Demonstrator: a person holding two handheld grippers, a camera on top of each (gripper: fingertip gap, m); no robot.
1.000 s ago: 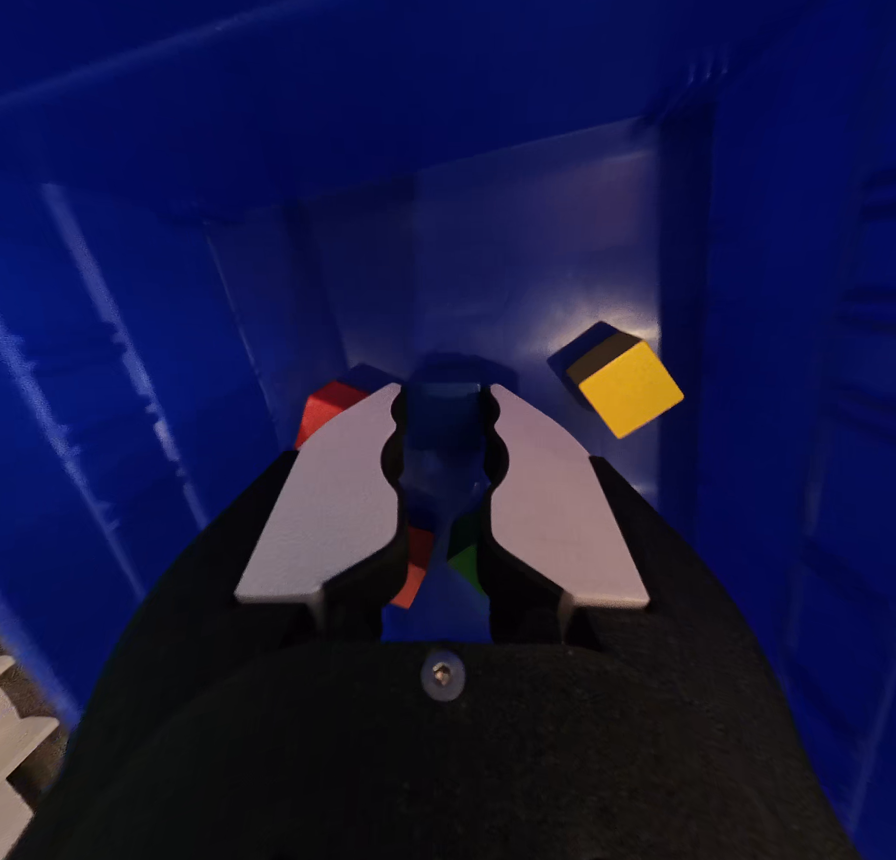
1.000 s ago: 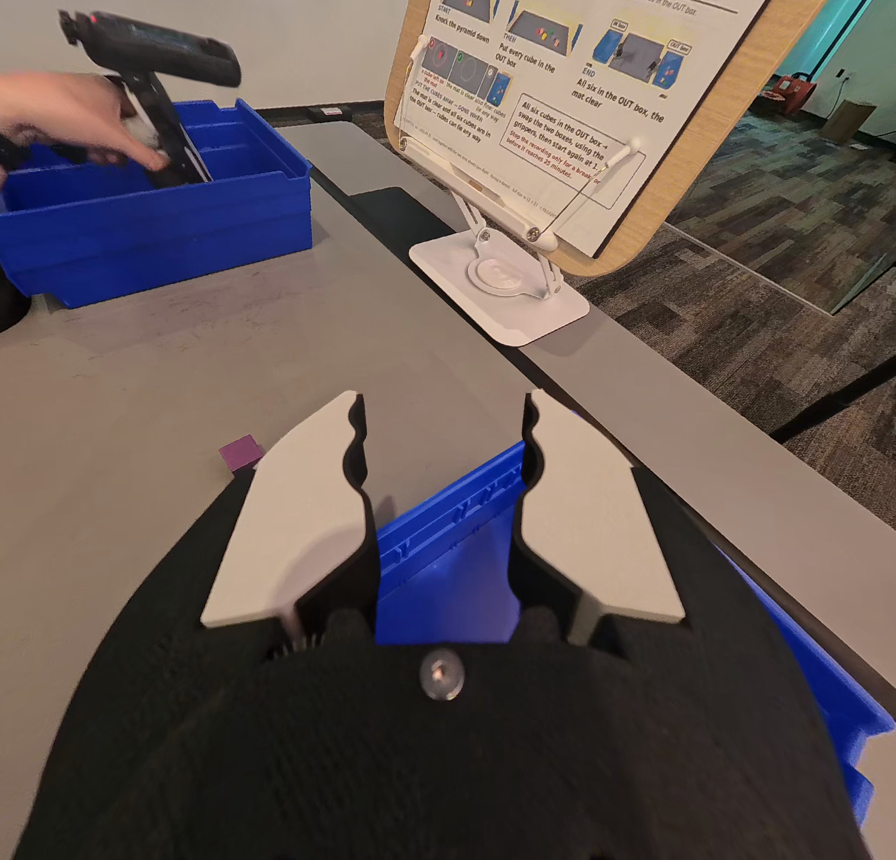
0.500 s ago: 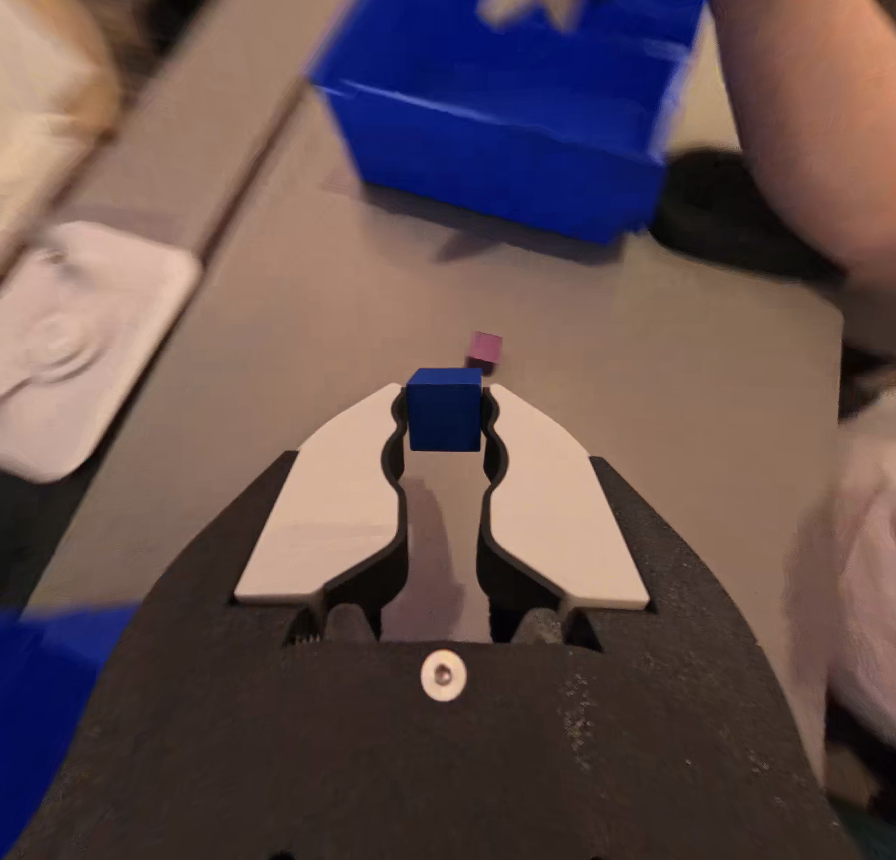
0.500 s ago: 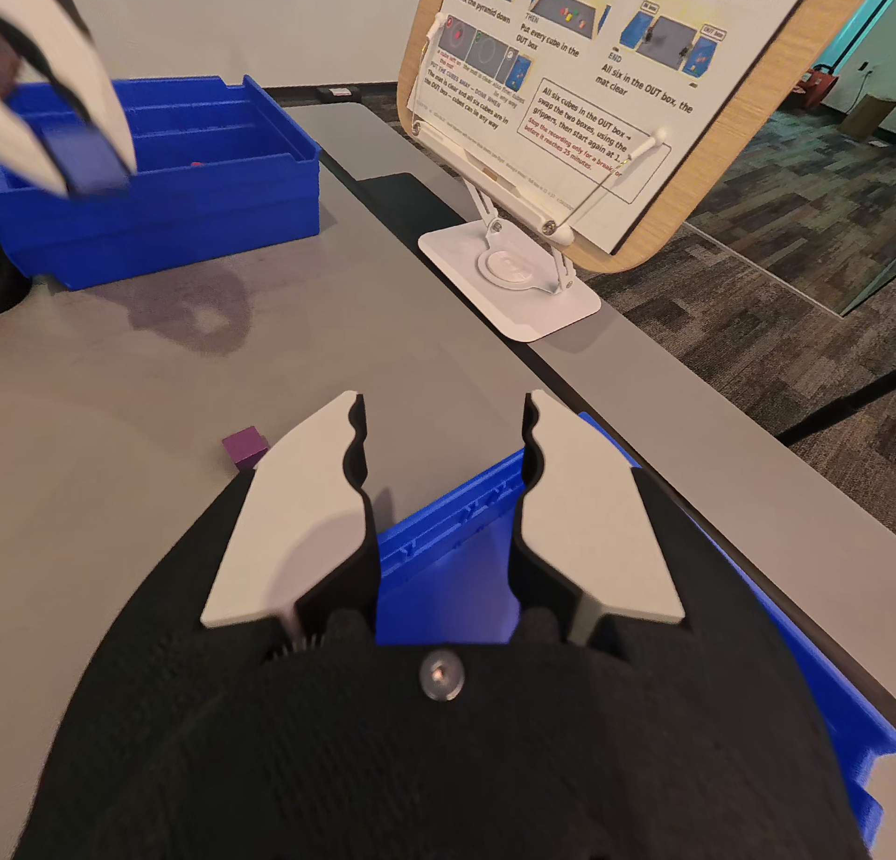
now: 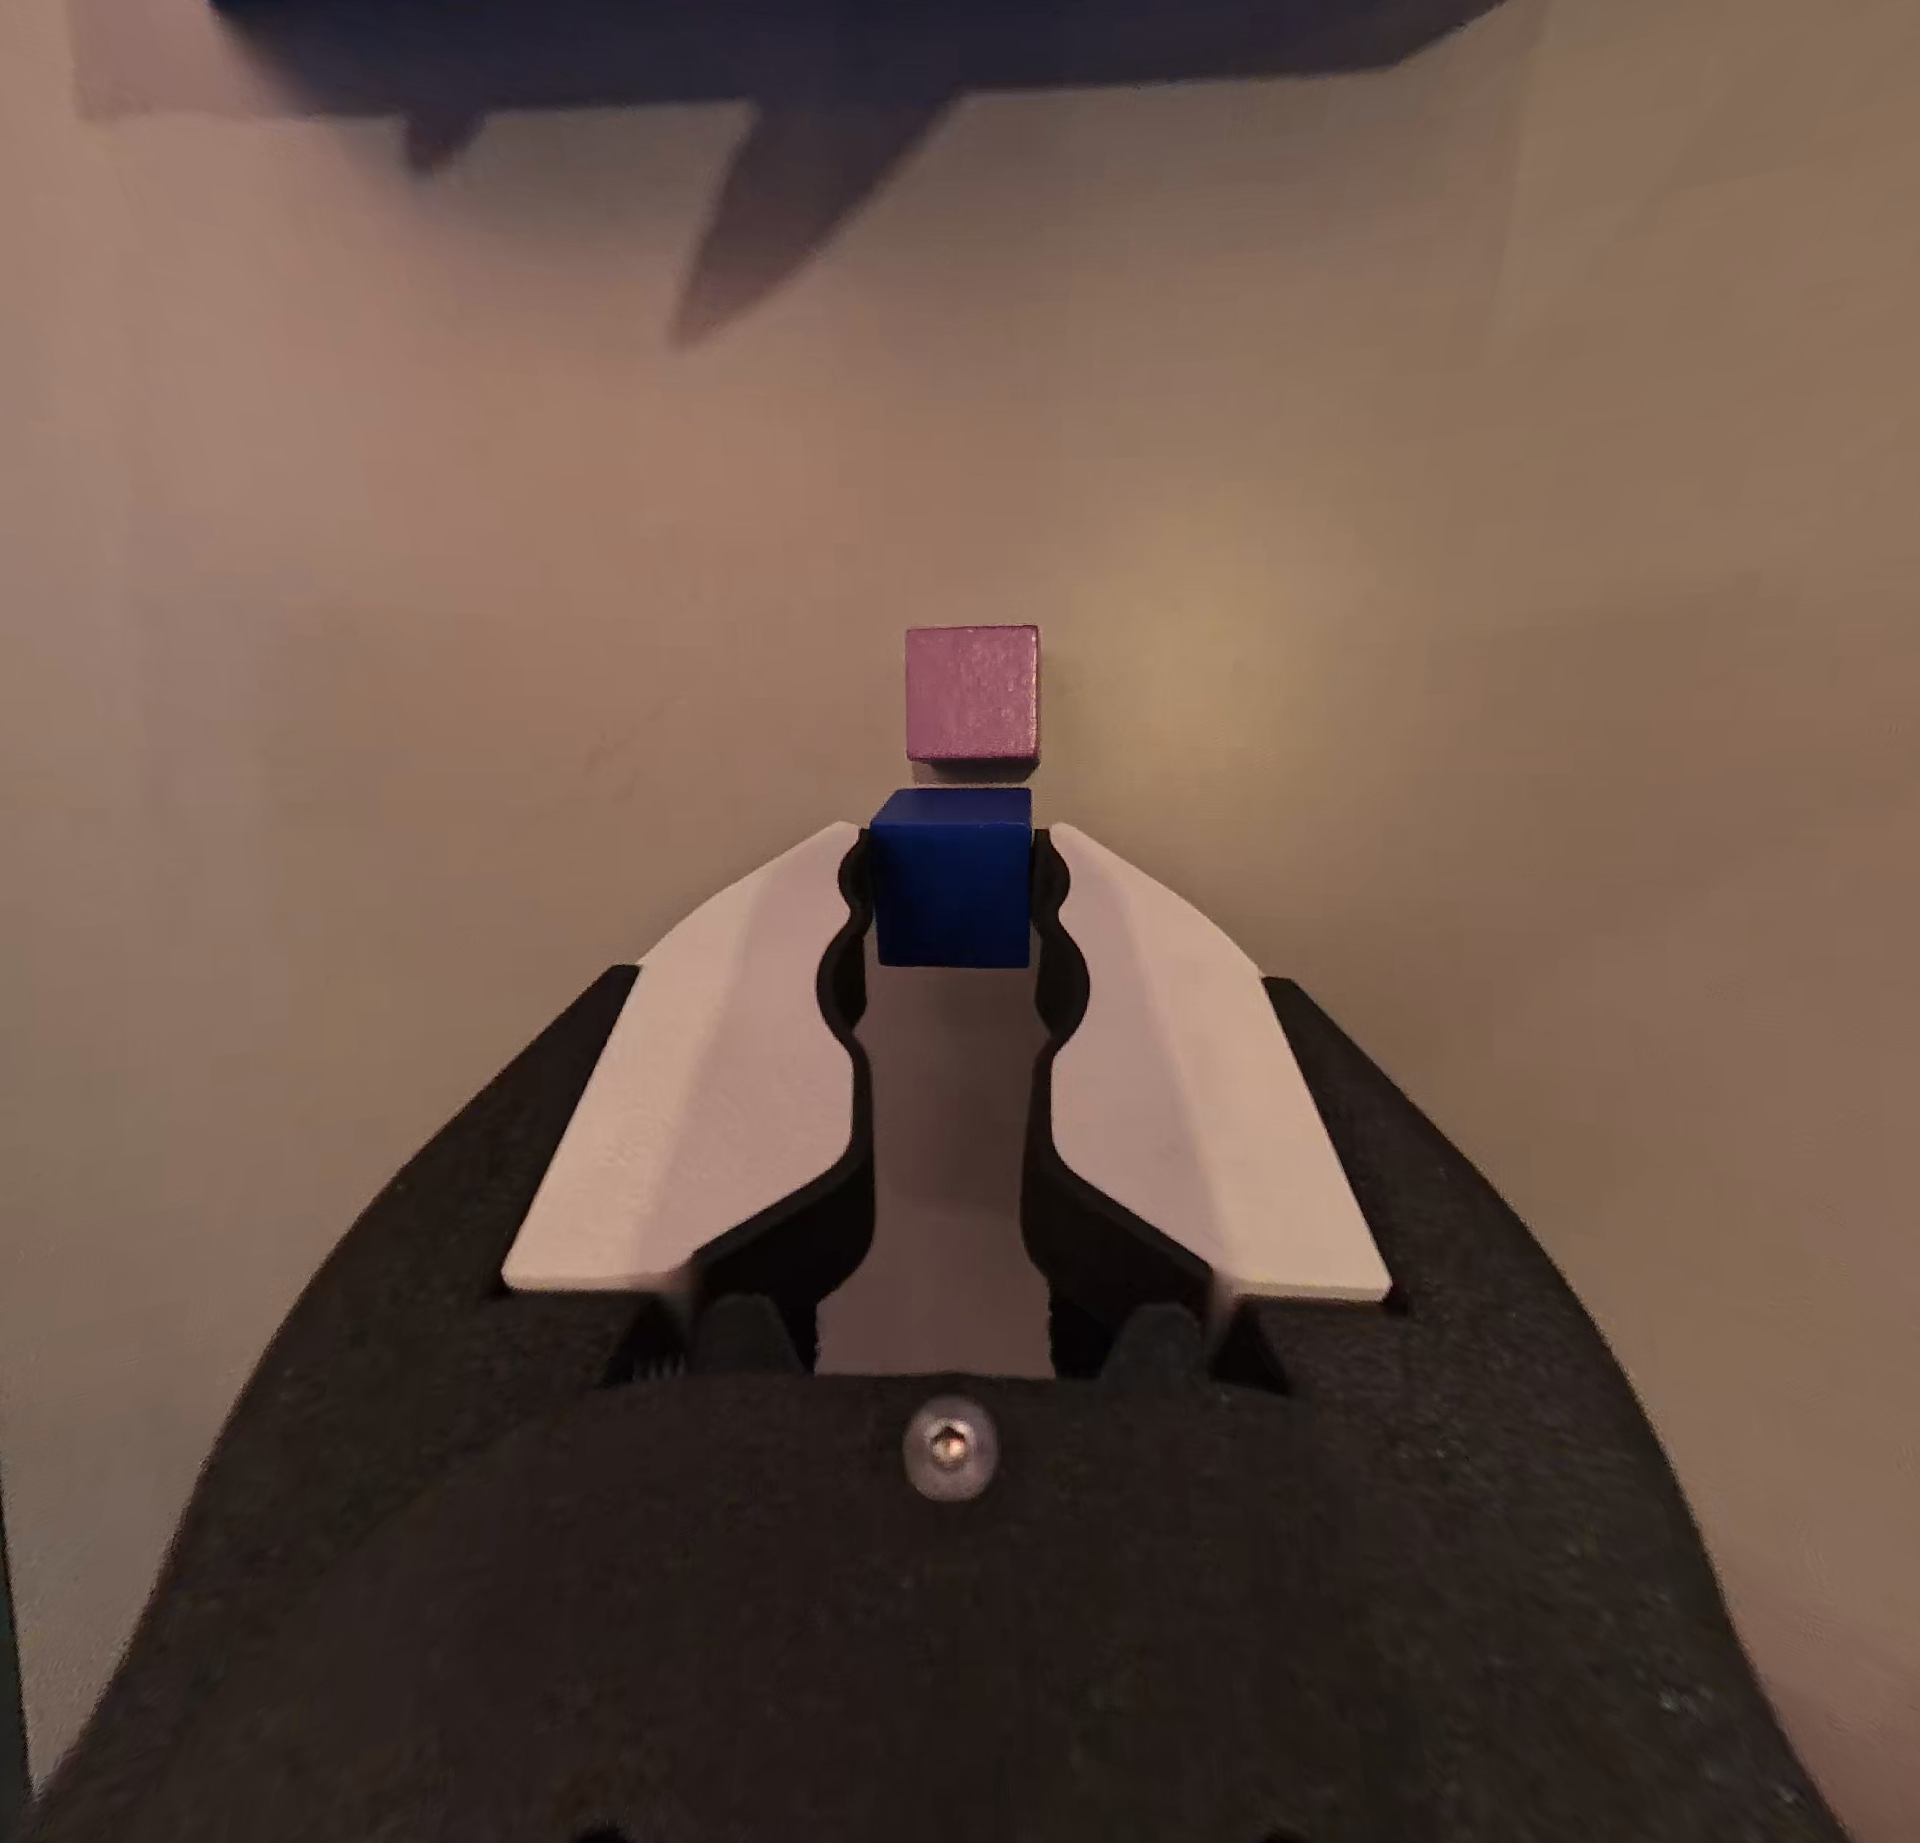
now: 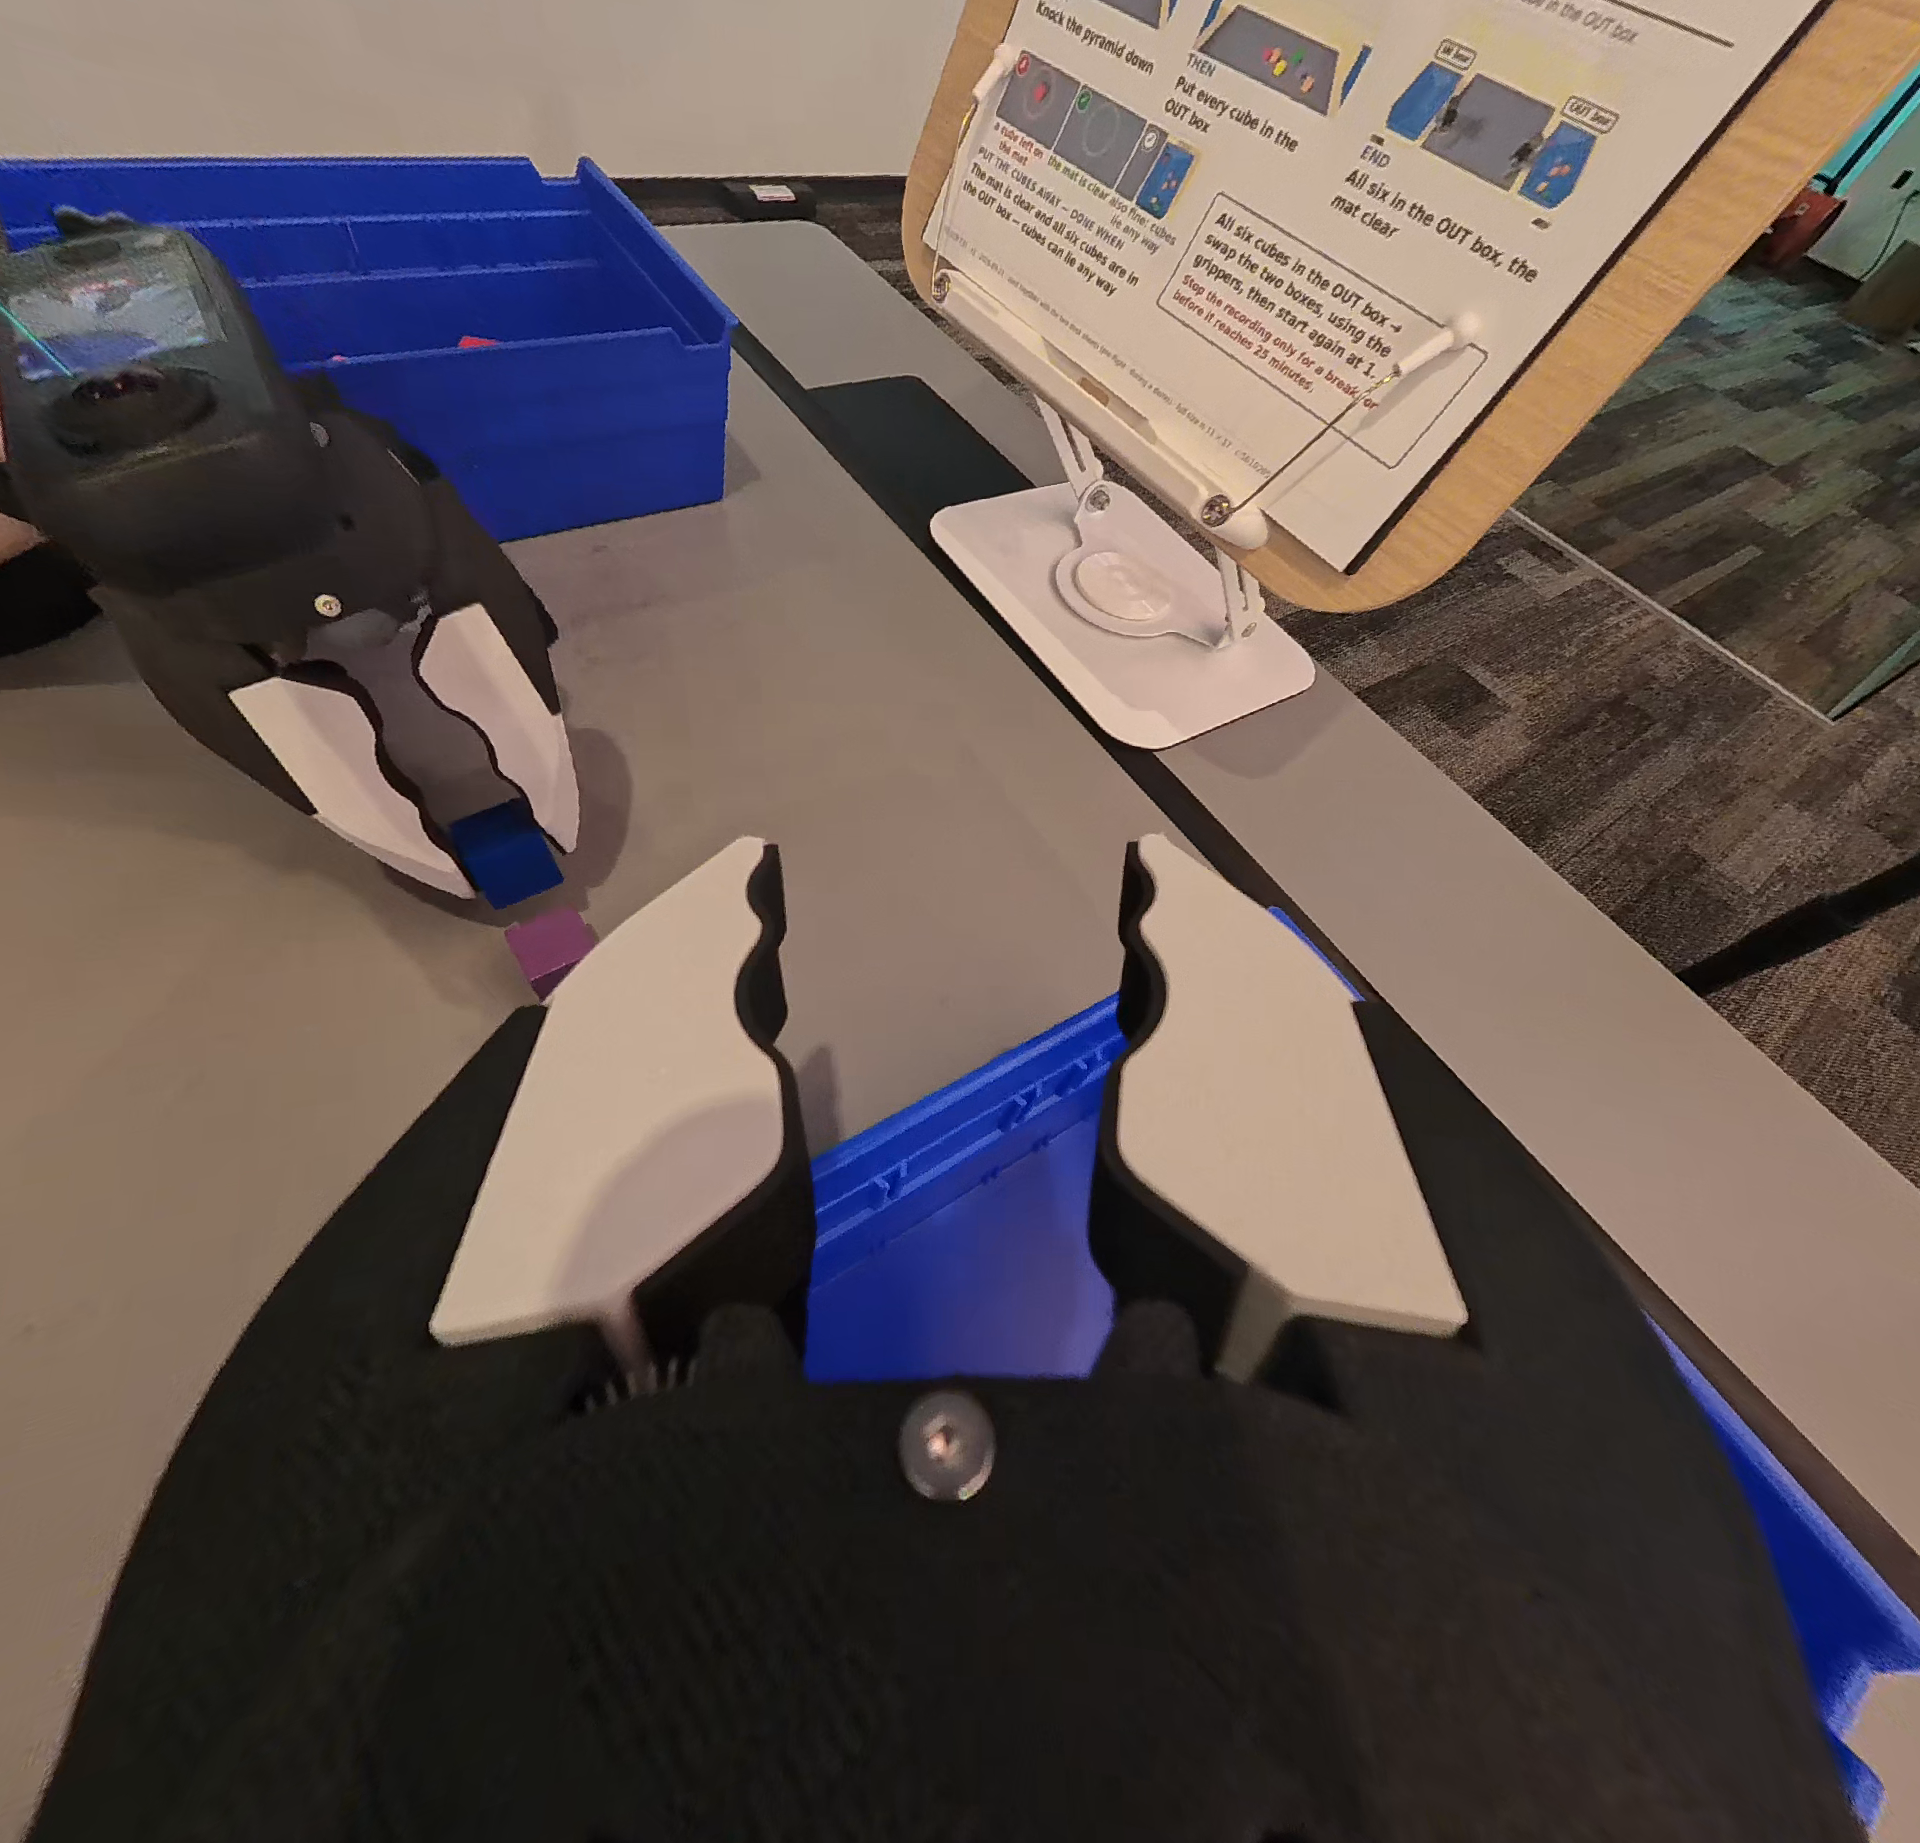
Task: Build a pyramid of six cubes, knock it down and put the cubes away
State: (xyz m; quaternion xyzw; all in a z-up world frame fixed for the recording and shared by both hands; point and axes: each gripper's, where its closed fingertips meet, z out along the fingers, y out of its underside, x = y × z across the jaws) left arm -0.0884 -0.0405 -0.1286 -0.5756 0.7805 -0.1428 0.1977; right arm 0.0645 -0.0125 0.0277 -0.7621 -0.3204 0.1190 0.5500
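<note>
The left gripper point(image 5: 952, 858) tilts down toward the grey tabletop point(image 5: 416, 650), its white fingers clamped on a small blue wooden cube point(image 5: 952, 884) at their tips. A small purple wooden cube point(image 5: 972, 693) lies just beyond those tips. The right gripper point(image 6: 948, 920) hovers with fingers spread and empty above a blue plastic bin point(image 6: 966, 1232); a second blue plastic bin point(image 6: 499, 339) sits far beyond them.

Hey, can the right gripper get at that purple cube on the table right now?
Probably yes. The right gripper is open and empty, and the purple cube lies just past its left fingertip. The left gripper, holding the blue cube, crowds it closely.
</note>
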